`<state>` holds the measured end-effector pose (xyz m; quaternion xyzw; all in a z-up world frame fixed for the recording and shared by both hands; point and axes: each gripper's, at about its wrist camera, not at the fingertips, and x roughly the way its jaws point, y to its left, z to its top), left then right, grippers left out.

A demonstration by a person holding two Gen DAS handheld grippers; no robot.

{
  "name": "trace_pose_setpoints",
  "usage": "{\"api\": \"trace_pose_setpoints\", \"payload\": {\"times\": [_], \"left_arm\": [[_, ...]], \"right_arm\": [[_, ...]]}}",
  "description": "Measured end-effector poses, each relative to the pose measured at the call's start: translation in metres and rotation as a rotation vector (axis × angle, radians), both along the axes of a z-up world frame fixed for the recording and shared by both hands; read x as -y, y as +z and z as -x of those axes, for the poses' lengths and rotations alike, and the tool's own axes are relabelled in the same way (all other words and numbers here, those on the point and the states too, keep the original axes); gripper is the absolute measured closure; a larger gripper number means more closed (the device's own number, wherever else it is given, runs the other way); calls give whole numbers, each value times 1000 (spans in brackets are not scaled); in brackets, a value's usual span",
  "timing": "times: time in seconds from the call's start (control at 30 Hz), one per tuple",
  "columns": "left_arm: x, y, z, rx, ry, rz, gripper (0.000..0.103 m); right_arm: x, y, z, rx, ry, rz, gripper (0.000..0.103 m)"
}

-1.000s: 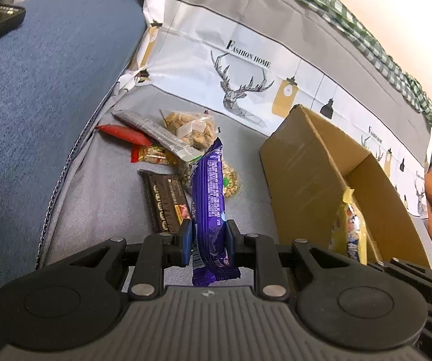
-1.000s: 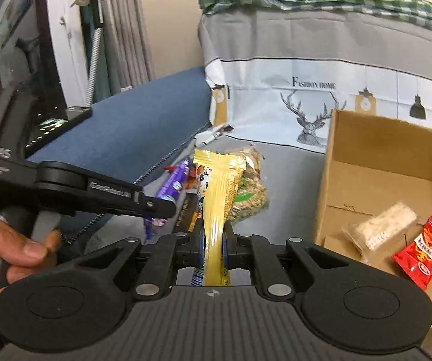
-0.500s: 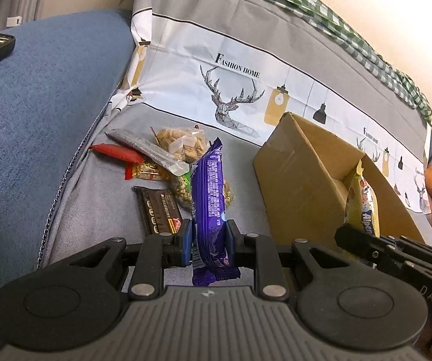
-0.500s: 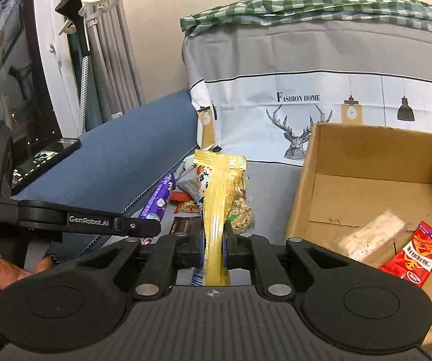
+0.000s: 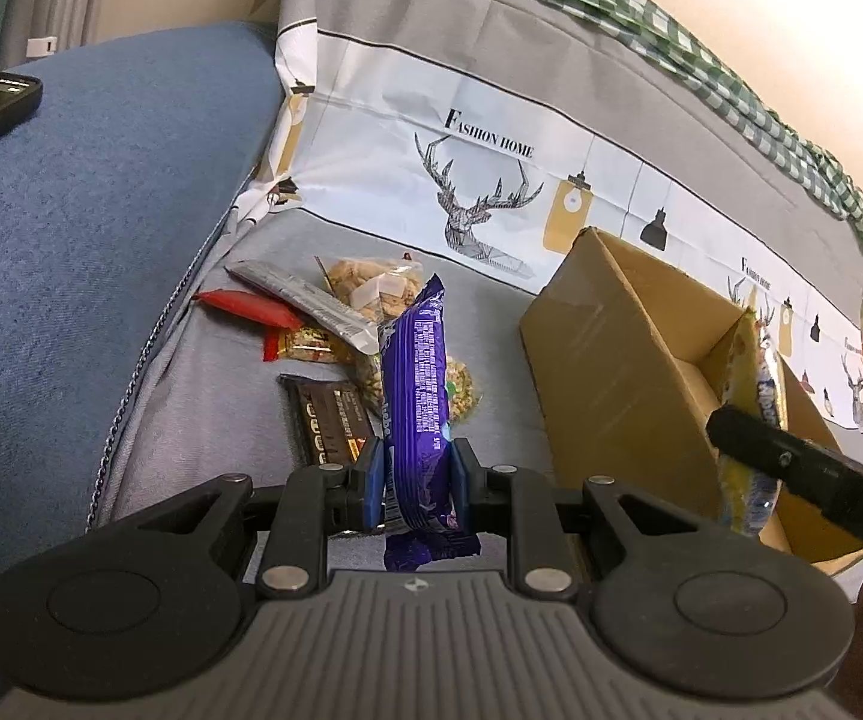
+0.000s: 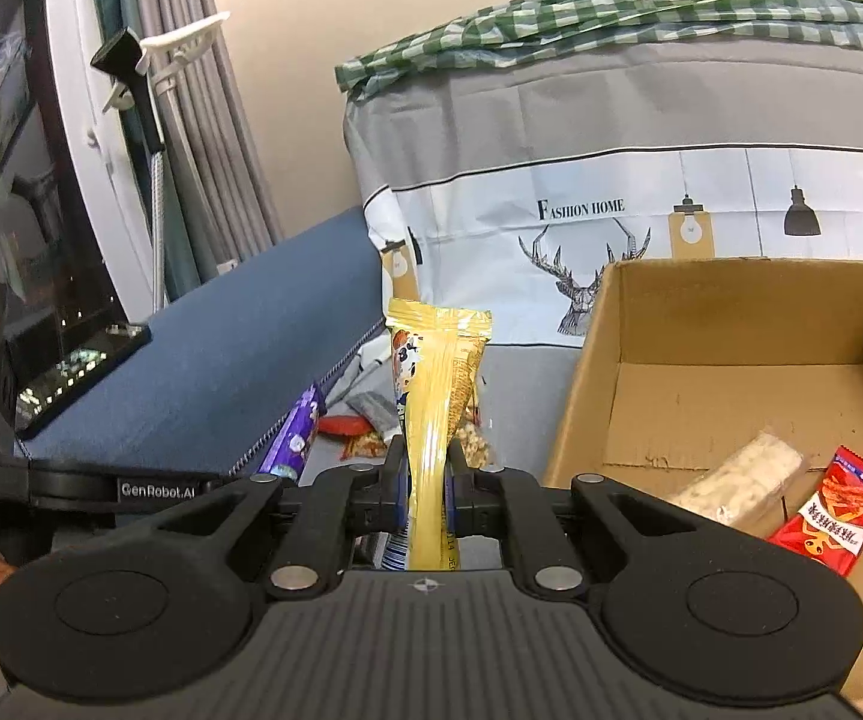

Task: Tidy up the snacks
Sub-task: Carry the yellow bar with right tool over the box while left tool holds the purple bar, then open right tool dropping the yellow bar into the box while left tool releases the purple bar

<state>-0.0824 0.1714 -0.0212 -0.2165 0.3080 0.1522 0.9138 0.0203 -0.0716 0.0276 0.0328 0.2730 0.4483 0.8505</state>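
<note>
The left gripper (image 5: pixel 414 483) is clamped on a purple wrapper (image 5: pixel 416 402); the right gripper (image 6: pixel 425 483) is clamped on a yellow packet (image 6: pixel 431 414), with the cardboard box (image 6: pixel 731 312) to its right.

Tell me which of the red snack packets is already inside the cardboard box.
The red packet with printed orange snack pictures, lying on the cardboard box floor beside the pale wrapped bar. The plain red packet lies in the sofa pile.

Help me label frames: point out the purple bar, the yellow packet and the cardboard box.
purple bar (image 5: pixel 416 396), left wrist view, middle of wrapper.
yellow packet (image 6: pixel 431 414), right wrist view, middle of wrapper.
cardboard box (image 6: pixel 743 309), right wrist view, inner back wall.
</note>
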Motion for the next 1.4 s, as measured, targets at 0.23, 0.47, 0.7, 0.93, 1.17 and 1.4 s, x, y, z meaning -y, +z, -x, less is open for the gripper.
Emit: {"api": "trace_pose_setpoints", "payload": {"times": [0.23, 0.47, 0.7, 0.93, 1.17, 1.4], "left_arm": [[17, 7, -10, -27, -5, 6, 78], [44, 29, -32, 12, -32, 6, 78], [76, 61, -70, 78, -80, -10, 78], [114, 83, -123, 110, -160, -33, 78], [151, 103, -174, 146, -236, -57, 78], [187, 117, -201, 183, -306, -87, 78]], "right_arm": [[11, 3, -9, 17, -38, -15, 92], [18, 10, -16, 73, -79, -23, 92], [44, 16, -38, 72, -215, -75, 92], [83, 9, -72, 18, -450, -77, 92], [115, 0, -93, 5, -621, -102, 92], [134, -3, -101, 16, -714, -129, 92]]}}
